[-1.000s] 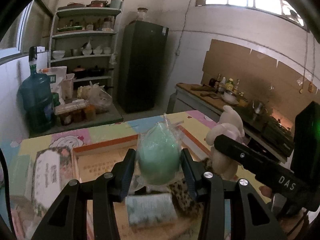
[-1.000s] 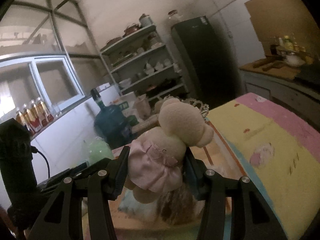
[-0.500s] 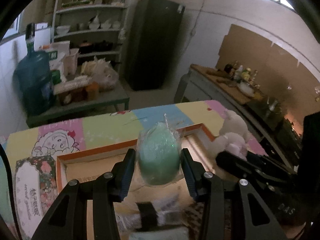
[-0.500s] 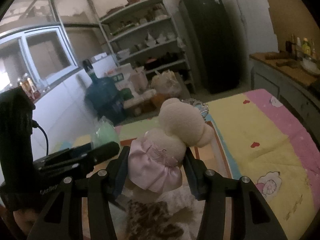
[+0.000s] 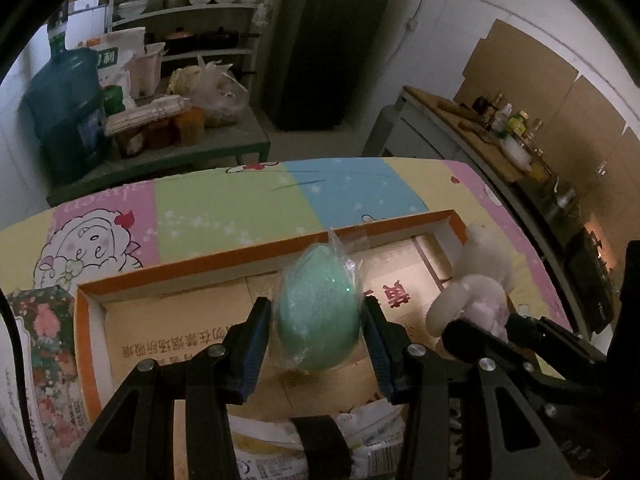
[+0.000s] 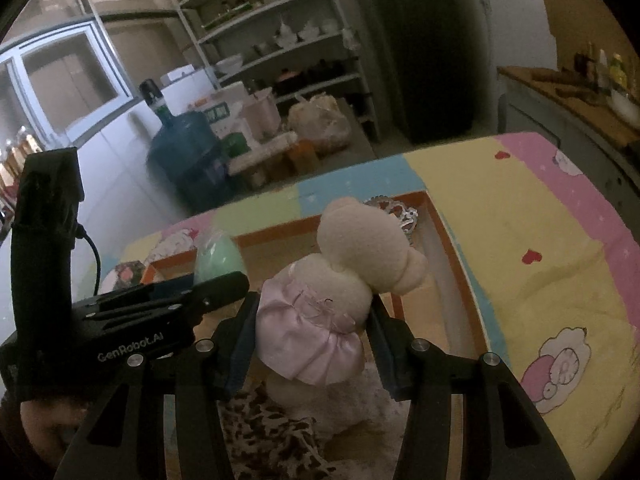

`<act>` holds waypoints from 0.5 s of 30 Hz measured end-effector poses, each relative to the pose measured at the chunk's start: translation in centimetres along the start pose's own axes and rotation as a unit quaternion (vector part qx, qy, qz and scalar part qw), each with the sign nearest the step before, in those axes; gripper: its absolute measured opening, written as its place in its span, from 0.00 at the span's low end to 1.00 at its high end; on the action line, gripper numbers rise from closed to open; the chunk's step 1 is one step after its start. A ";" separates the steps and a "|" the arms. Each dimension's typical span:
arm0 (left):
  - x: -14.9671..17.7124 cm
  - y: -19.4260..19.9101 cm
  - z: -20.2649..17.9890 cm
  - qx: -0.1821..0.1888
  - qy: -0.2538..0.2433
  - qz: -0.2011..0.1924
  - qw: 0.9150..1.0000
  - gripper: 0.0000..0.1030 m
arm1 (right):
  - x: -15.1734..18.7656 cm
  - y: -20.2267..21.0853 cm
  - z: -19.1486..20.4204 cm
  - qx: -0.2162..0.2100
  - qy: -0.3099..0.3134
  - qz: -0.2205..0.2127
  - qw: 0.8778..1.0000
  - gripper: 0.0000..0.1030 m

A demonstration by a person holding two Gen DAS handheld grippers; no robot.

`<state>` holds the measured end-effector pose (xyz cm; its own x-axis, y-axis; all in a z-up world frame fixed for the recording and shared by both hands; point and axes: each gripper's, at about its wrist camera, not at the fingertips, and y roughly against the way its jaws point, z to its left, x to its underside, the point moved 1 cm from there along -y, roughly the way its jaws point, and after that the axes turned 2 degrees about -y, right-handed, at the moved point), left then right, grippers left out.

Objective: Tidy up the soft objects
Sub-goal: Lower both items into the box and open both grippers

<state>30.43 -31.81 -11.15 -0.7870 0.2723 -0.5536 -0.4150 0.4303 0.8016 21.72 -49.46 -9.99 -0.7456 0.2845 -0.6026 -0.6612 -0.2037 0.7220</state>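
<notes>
Over cardboard box (image 5: 120,332): green egg (image 5: 318,320) clamped in left hand-held gripper (image 5: 316,334).

The shallow orange-rimmed cardboard box (image 5: 256,256) lies on the tabletop (image 5: 224,208) covered with a pastel cartoon-print cloth. The mint-green egg-shaped soft toy in clear plastic wrap (image 5: 318,320) sits between the pads of the left claw (image 5: 316,344), above the box interior. The cream plush doll in a pink satin skirt (image 6: 340,292) sits between the pads of the right claw (image 6: 312,336), to the right of the egg toy, near the right end of the box. A leopard-print cloth (image 6: 272,432) lies below the doll. A blue water jug (image 5: 64,108) stands beyond the tabletop, to the left.
</notes>
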 end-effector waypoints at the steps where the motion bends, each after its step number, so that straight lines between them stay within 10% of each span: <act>1: -0.1 0.0 -0.1 0.000 0.000 0.001 1.000 0.45 | 0.0 -0.1 0.0 0.002 0.000 0.003 1.000 0.51; 10: 0.1 0.0 0.1 0.030 0.002 -0.010 1.000 0.49 | 0.8 -1.5 -0.3 0.012 -0.003 0.028 1.000 0.53; 15: 0.2 0.7 0.3 0.030 0.013 -0.030 0.999 0.73 | 1.1 -1.3 -0.2 0.011 -0.001 0.027 1.000 0.56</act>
<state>30.12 -31.21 -10.77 -0.7736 0.2222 -0.5935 -0.4341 0.4965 0.7517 21.80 -49.11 -11.69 -0.7795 0.2754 -0.5625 -0.6186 -0.1980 0.7603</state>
